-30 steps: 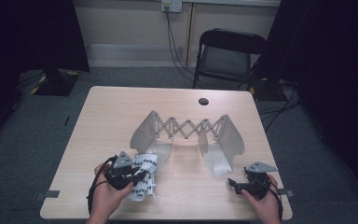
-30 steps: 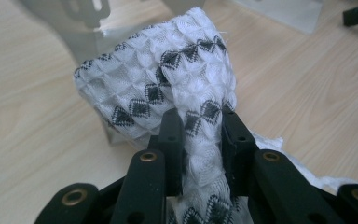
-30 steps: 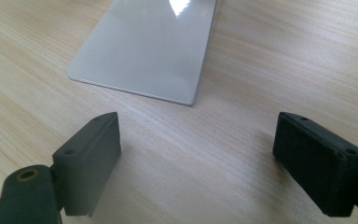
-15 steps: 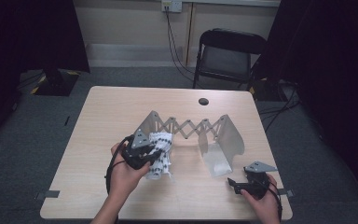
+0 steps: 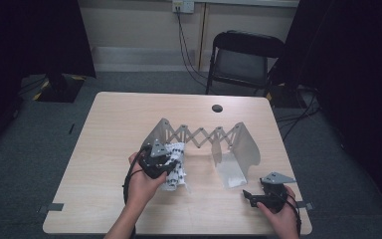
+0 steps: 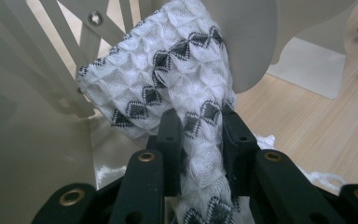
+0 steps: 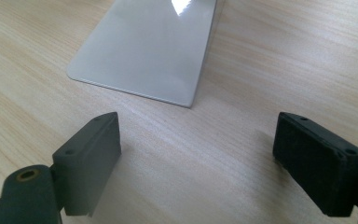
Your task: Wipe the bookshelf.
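Currently: left gripper (image 6: 199, 122) clenched on white patterned cloth (image 6: 177, 79), its long axis running toward the rack's left plate (image 5: 160, 130) directly ahead; right gripper (image 7: 198, 163) released, well apart.

Overhead light, soft and even on the pale wood-grain table top (image 5: 109, 149); room past it goes near black at both sides. High view a bit soft, low detail. Btw my left fingers (image 6: 170, 135) the white knitted cloth with black diamond marks (image 6: 168, 79) is sharp, no blur; my own black pads nearest the lens slightly soft. Ahead of my right fingers (image 7: 91, 154), a bright glare patch on the glossy grey metal base plate (image 7: 149, 56). Faint shadows under both pads.
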`<act>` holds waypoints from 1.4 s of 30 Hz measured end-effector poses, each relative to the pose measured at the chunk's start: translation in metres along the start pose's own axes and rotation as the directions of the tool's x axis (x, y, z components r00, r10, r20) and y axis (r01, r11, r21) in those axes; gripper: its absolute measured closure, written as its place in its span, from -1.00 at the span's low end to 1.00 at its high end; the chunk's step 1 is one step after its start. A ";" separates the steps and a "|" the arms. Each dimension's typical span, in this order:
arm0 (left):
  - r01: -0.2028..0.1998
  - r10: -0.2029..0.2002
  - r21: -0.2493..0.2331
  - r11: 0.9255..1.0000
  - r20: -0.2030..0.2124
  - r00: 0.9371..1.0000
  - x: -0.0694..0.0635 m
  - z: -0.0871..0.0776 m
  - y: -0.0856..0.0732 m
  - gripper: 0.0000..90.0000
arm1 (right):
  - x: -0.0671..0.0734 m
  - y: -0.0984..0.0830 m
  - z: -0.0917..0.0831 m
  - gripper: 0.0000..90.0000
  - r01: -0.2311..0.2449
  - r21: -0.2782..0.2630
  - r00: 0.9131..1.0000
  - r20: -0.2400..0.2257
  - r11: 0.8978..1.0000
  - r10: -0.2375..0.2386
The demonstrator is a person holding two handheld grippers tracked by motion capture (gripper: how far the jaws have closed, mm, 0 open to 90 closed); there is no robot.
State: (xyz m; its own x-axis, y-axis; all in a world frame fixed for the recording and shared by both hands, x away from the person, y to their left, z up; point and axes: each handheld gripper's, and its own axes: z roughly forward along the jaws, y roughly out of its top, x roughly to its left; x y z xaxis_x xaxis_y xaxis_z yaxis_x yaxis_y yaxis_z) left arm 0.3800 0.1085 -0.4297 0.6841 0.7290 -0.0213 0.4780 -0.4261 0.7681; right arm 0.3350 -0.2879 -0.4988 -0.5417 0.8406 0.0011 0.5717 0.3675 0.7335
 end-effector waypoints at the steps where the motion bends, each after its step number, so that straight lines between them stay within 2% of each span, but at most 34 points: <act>1: -0.004 0.004 0.007 1.000 -0.005 1.000 0.001 0.002 -0.001 0.61 | 0.000 0.000 0.000 -0.68 0.000 0.000 1.000 0.000 1.000 0.000; 2: 0.006 -0.006 0.011 1.000 0.000 1.000 0.001 0.004 -0.003 0.61 | 0.000 0.000 0.000 -0.68 0.000 0.000 1.000 -0.001 1.000 0.000; 3: -0.002 0.002 0.025 1.000 -0.002 1.000 0.001 0.006 -0.004 0.61 | 0.000 0.000 0.000 -0.68 0.000 0.000 1.000 -0.001 1.000 0.000; 6: 0.025 -0.025 0.042 0.999 0.002 1.000 0.001 0.011 -0.009 0.61 | 0.000 0.000 0.000 -0.68 0.001 0.000 1.000 -0.001 1.000 -0.001; 9: 0.019 -0.018 0.052 0.998 -0.005 1.000 0.000 0.017 -0.013 0.61 | 0.000 0.000 0.000 -0.68 0.001 0.000 1.000 -0.001 1.000 -0.001; 12: 0.037 -0.037 0.070 0.997 0.002 0.999 -0.001 0.023 -0.019 0.61 | 0.000 0.000 0.000 -0.68 0.003 -0.001 1.000 -0.002 1.000 -0.003; 14: 0.029 -0.029 0.092 0.995 0.004 1.000 0.000 0.026 -0.022 0.61 | 0.000 0.000 0.000 -0.68 0.004 -0.001 1.000 -0.003 1.000 -0.004; 16: 0.039 -0.040 0.102 0.994 0.006 0.999 0.001 0.029 -0.026 0.61 | 0.000 0.000 0.000 -0.68 0.004 -0.001 1.000 -0.004 1.000 -0.004; 20: 0.050 -0.051 0.097 0.994 0.007 0.999 -0.001 0.032 -0.030 0.62 | 0.000 0.000 0.000 -0.68 0.005 0.000 1.000 -0.005 1.000 -0.005; 21: 0.039 -0.040 0.104 0.994 0.005 0.999 -0.001 0.032 -0.030 0.62 | 0.000 0.000 0.000 -0.68 0.005 -0.001 1.000 -0.005 1.000 -0.005; 23: 0.056 -0.057 0.094 0.994 0.007 0.998 -0.002 0.031 -0.030 0.62 | 0.000 0.000 0.000 -0.68 0.005 -0.001 1.000 -0.005 1.000 -0.005; 25: 0.052 -0.052 0.098 0.994 -0.002 0.999 -0.001 0.027 -0.027 0.61 | 0.000 0.000 0.000 -0.68 0.005 0.000 1.000 -0.005 1.000 -0.005; 27: 0.054 -0.053 0.080 0.995 -0.008 0.999 0.001 0.019 -0.022 0.62 | 0.000 0.000 0.000 -0.68 0.006 0.000 1.000 -0.006 1.000 -0.006; 28: 0.067 -0.066 0.071 0.995 -0.013 0.998 0.002 0.014 -0.019 0.62 | 0.000 0.000 0.000 -0.68 0.005 -0.001 1.000 -0.005 1.000 -0.005; 31: 0.040 -0.039 0.036 0.999 -0.033 0.999 0.005 -0.002 -0.004 0.61 | 0.000 0.000 0.000 -0.68 0.006 0.000 1.000 -0.006 1.000 -0.006; 35: 0.013 -0.014 -0.012 1.000 -0.040 0.999 0.003 -0.018 0.020 0.61 | 0.000 0.000 0.000 -0.68 0.005 0.000 1.000 -0.006 1.000 -0.005; 39: -0.026 0.024 -0.030 0.999 -0.059 0.998 0.002 -0.022 0.038 0.61 | 0.000 0.000 0.000 -0.68 0.005 0.000 1.000 -0.006 1.000 -0.005; 41: -0.025 0.024 -0.026 0.999 -0.057 0.998 0.003 -0.019 0.044 0.61 | 0.000 0.000 0.000 -0.68 0.006 0.000 1.000 -0.006 1.000 -0.006; 42: -0.011 0.009 -0.031 0.999 -0.052 0.999 0.004 -0.017 0.045 0.61 | 0.000 0.000 0.000 -0.68 0.005 -0.001 1.000 -0.005 1.000 -0.005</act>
State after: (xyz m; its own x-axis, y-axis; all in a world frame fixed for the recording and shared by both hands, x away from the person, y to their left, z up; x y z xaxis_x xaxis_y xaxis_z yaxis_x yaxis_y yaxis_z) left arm 0.3946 0.1011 -0.3841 0.6590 0.7519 0.0186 0.4534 -0.4168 0.7878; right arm 0.3350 -0.2877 -0.4988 -0.5481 0.8364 0.0007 0.5682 0.3717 0.7341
